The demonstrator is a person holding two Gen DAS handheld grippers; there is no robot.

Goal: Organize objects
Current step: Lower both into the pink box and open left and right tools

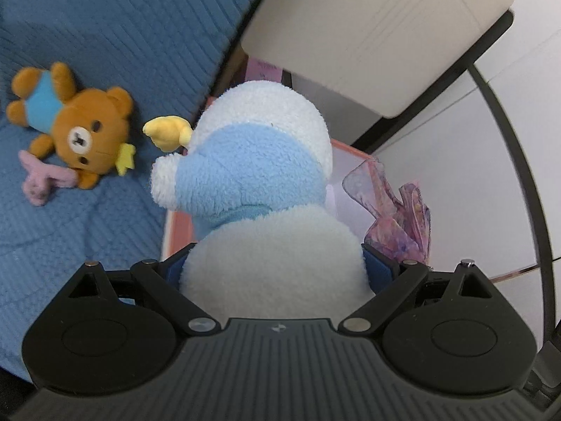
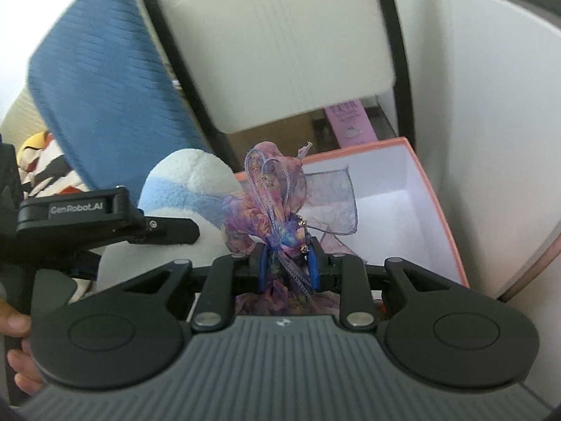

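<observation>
Box with a salmon-pink rim and white inner walls is the landmark here; it sits open on the floor beside the blue quilted cushion, below the overhanging beige panel. In the right wrist view its white interior shows bare along the far and right walls, with nothing visibly lying on the part of the bottom that can be seen. A pink carton stands just behind the box's far rim, under the panel.

The left gripper has its jaws spread wide and pressed on the body of a white and light-blue plush toy, which hangs over the box's left rim and hides most of the opening in the left wrist view. The right gripper has its jaws drawn narrow, pinched on the knot of a purple-pink gauze bow, held above the box's near rim, just right of the plush.

Left of the box, on the cushion, a brown teddy bear in a blue shirt lies well apart from the rim, with a pink plush piece touching it. The cushion edge runs close along the box's left side; the right side faces open pale floor. A hand grips the left tool at the frame's lower left.
</observation>
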